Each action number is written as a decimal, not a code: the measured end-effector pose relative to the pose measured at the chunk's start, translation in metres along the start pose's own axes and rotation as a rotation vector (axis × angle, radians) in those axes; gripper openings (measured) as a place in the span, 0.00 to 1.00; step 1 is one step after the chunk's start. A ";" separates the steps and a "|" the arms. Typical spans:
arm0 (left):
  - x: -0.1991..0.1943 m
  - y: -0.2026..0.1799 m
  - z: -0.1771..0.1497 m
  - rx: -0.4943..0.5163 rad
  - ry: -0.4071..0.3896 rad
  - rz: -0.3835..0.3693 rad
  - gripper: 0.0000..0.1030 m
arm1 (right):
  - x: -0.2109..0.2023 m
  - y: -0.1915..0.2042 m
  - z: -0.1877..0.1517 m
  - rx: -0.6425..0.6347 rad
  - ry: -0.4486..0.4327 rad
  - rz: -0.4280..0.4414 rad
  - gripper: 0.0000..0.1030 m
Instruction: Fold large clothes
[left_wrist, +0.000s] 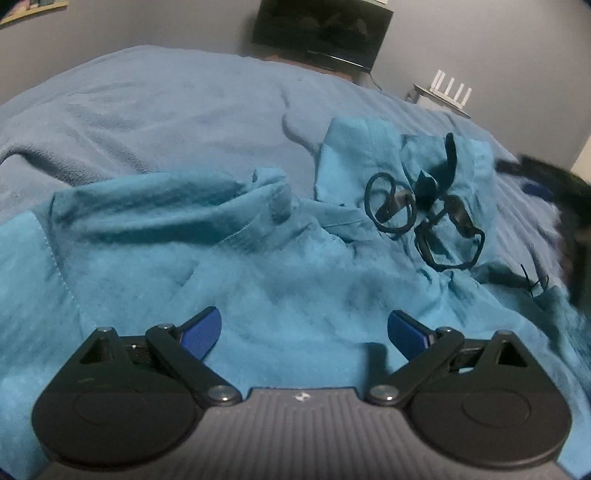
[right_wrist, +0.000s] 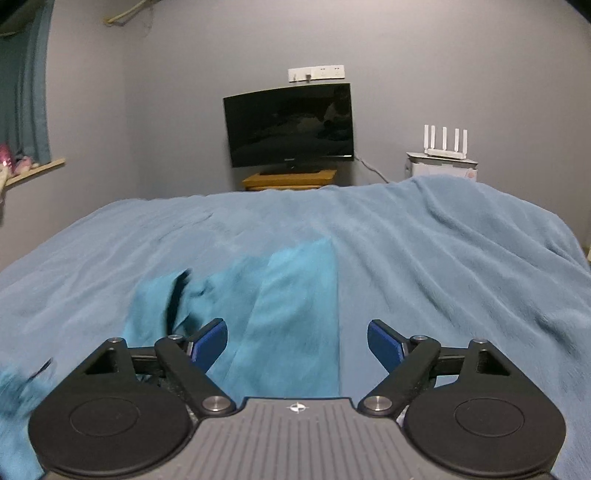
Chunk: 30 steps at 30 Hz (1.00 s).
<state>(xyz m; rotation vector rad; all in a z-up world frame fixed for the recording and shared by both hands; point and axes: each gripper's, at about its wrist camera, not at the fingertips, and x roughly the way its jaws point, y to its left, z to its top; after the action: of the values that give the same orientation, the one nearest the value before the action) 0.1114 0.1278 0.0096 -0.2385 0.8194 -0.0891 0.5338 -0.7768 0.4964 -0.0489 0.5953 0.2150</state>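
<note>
A teal garment lies crumpled on a blue blanket, with dark drawstrings looped on its far right part. My left gripper hovers over the garment's near part, jaws wide apart, nothing between the blue pads. In the right wrist view a flat teal section of the garment stretches away over the blanket. My right gripper stands open just above that section's near end; its pads do not press on the cloth.
A dark monitor on a wooden stand sits against the grey wall beyond the bed. A white router stands on a white box to its right. A curtain and window ledge are at left. A dark blurred shape is at the right edge.
</note>
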 end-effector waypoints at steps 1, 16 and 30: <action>0.002 0.000 -0.001 0.010 0.005 0.003 0.96 | 0.016 -0.004 0.005 0.023 0.005 0.001 0.84; 0.009 0.000 0.000 0.030 0.027 -0.001 0.96 | 0.035 -0.040 0.015 0.195 -0.023 0.312 0.03; -0.032 0.035 -0.010 -0.180 -0.183 -0.049 0.89 | -0.206 -0.014 -0.090 -0.068 -0.140 0.457 0.02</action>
<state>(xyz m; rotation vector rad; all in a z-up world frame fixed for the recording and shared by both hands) 0.0817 0.1654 0.0168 -0.4306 0.6395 -0.0383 0.3213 -0.8385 0.5376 0.0370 0.4525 0.6766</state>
